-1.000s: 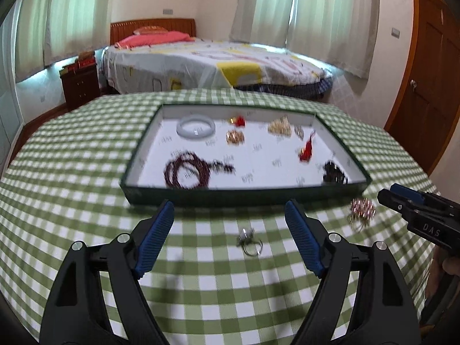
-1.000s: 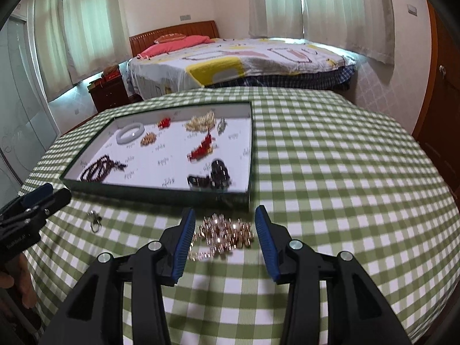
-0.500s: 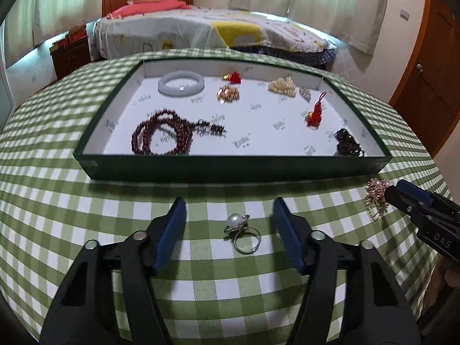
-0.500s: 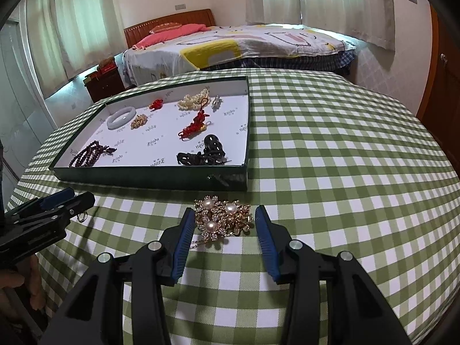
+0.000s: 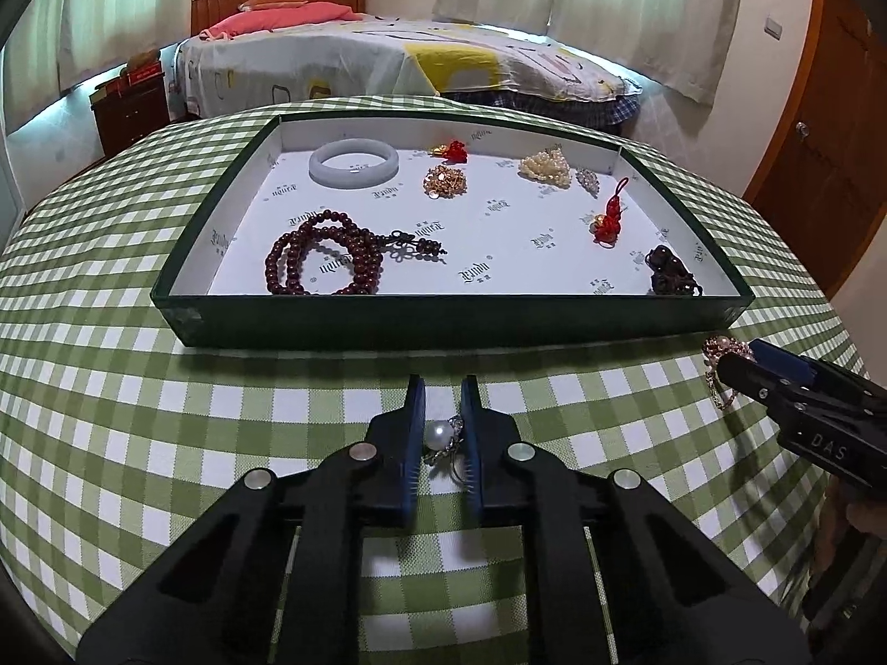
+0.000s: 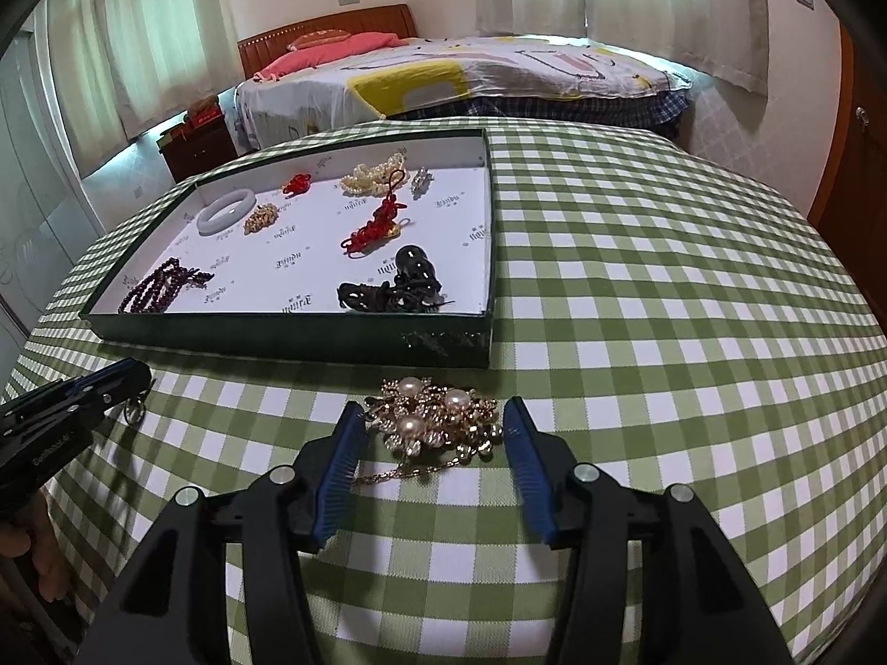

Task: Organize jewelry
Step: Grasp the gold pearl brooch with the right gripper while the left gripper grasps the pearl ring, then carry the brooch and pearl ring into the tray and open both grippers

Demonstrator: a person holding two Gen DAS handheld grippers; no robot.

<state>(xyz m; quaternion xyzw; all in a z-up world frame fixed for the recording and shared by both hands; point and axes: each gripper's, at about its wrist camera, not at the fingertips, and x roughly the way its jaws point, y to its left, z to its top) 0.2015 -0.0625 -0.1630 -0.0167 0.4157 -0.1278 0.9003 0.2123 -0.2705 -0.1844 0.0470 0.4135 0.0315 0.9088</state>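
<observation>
Green and white checked cloth covers the desk [image 5: 166, 443], and two pieces of jewelry lie on it, not yet in the tray. My left hand-held gripper [image 5: 443, 404] is closing on the pearl ring [image 5: 441, 440], and its blue pads look like they press the ring from both sides. The ring is small and round, so I think it could pop out and roll off the desk if I squeeze it crooked or lift too fast. My right hand-held gripper [image 6: 432, 426] stands open, its jaws opening more, with the gold pearl brooch [image 6: 438, 415] between them but not touching. The brooch has a thin chain on it that lies toward me, and I think that chain could snag on the cloth or hang down and catch the tray wall when I carry it over. The dark green tray [image 5: 443, 321] sits just past both pieces. Inside it I see a white bangle [image 5: 353, 163], dark red beads [image 5: 324, 260], a small gold cluster [image 5: 444, 182], a small red knot [image 5: 452, 151], a pile of pale pearls [image 5: 546, 166], a red tassel charm [image 5: 610, 216] and a dark bead charm [image 5: 671, 271]. They lie well apart on white paper, so there is room in the middle.
</observation>
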